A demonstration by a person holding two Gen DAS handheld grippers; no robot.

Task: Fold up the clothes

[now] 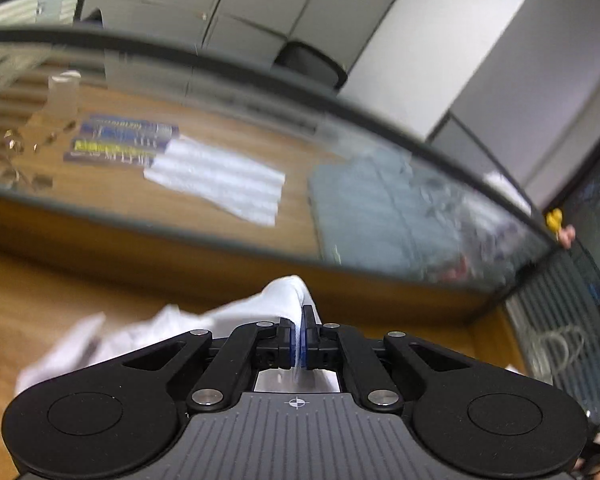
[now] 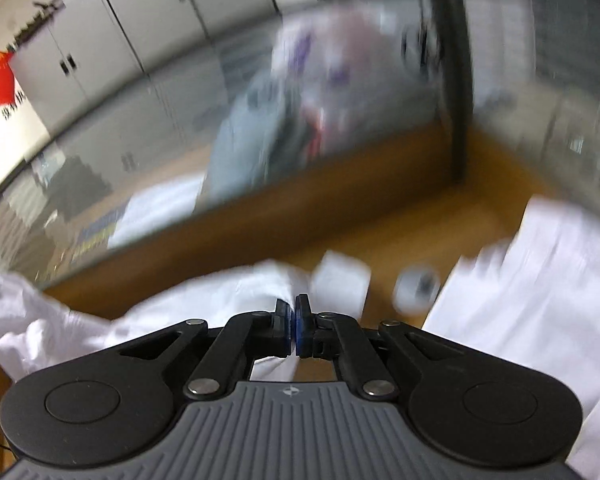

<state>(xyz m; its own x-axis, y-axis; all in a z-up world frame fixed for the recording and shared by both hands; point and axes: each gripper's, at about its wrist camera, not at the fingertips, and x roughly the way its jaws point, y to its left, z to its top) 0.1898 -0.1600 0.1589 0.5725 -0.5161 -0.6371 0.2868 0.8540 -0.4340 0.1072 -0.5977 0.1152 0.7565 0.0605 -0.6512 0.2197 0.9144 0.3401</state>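
A white garment (image 1: 236,320) hangs bunched from my left gripper (image 1: 299,320), whose jaws are shut on a fold of its cloth above the wooden table (image 1: 40,292). In the right wrist view my right gripper (image 2: 293,316) is shut on another part of the same white garment (image 2: 180,312), which trails off to the left. More white cloth (image 2: 540,300) lies spread on the table at the right. The right view is blurred by motion.
A glass partition (image 1: 260,152) with a dark frame runs across the table's far side. Behind it lie a grey-blue folded cloth (image 1: 372,208), white papers (image 1: 220,180) and blue booklets (image 1: 124,136). A white square item (image 2: 340,284) and a small white-grey object (image 2: 418,288) sit on the table.
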